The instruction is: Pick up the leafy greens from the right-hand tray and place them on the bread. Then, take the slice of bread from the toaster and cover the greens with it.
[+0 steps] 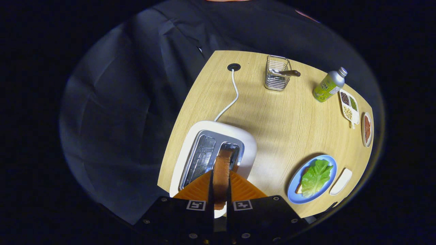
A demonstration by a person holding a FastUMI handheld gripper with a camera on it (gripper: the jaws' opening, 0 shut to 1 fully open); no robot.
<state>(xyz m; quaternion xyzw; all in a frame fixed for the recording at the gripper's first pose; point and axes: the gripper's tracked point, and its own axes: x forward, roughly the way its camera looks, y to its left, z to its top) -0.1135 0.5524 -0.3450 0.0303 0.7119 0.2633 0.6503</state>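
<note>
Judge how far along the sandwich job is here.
Done: the green lettuce leaf lies on bread on the round blue plate. In hand: the claw is shut on the brown toast slice above the white toaster. Left: covering the lettuce.

The bread slice (221,175) pinched between the fingers (208,189) hides its own lower end behind them, and its far end blocks part of the toaster (218,131) slot. At lower right, the lettuce leaf (316,177) covers nearly all the bread (299,189) on the blue plate (295,180). At far right, the contents of the divided dish (349,106) and small bowl (367,129) are too small to identify.
</note>
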